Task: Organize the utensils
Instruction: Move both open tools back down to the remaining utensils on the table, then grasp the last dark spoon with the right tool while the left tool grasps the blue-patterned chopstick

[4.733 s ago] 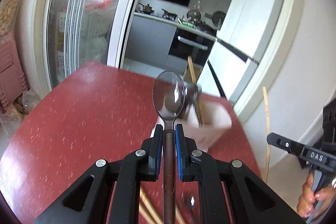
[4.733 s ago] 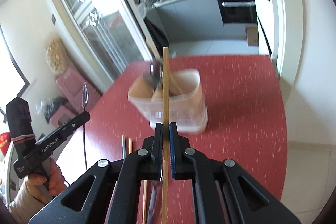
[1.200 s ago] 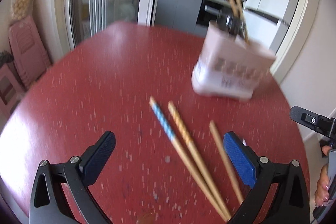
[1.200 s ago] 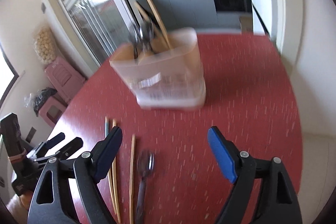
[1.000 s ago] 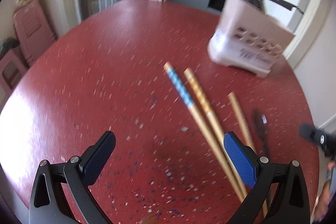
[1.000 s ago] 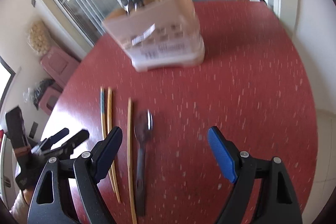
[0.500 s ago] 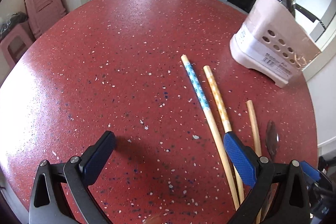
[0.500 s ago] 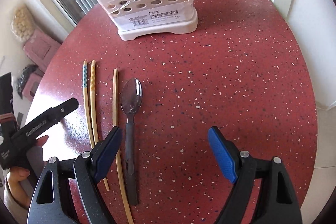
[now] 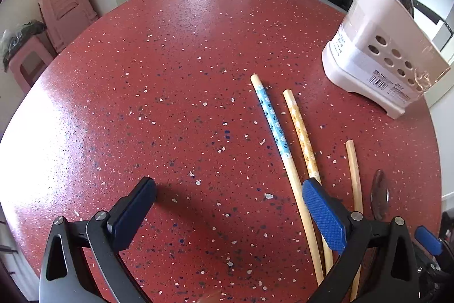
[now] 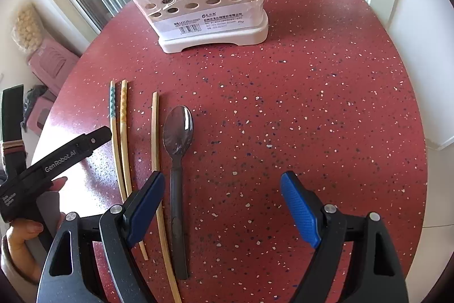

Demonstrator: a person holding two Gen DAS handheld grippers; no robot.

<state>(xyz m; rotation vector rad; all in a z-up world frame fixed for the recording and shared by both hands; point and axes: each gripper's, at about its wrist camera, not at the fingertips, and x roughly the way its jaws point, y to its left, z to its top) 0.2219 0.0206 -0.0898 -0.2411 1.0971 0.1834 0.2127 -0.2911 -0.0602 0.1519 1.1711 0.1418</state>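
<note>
On the red speckled table point(image 9: 170, 75) lie a blue-patterned chopstick point(image 9: 272, 124), an orange-patterned chopstick point(image 9: 300, 132), a plain chopstick point(image 9: 353, 169) and a dark-handled spoon point(image 9: 379, 196). The right wrist view shows the same row: blue chopstick point(image 10: 113, 110), orange chopstick point(image 10: 123, 115), plain chopstick point(image 10: 155, 132), spoon point(image 10: 178, 132). A beige utensil holder point(image 10: 204, 7) point(image 9: 377, 58) with spoons and chopsticks in it stands behind them. My left gripper point(image 9: 227, 195) is open, empty, its right pad over the patterned chopsticks. My right gripper point(image 10: 222, 189) is open, empty, just right of the spoon's handle.
The table's curved edge point(image 10: 420, 132) runs close on the right by a white wall. Pink stools point(image 9: 65, 10) stand on the floor beyond the left edge. A hand point(image 10: 20, 229) holds the left gripper's black body point(image 10: 56, 161) at the left of the right wrist view.
Both grippers, earlier shut on a spoon and a chopstick over the holder, are now open and empty. In the last second both tilted down toward the utensils on the table; the left one came closer.
</note>
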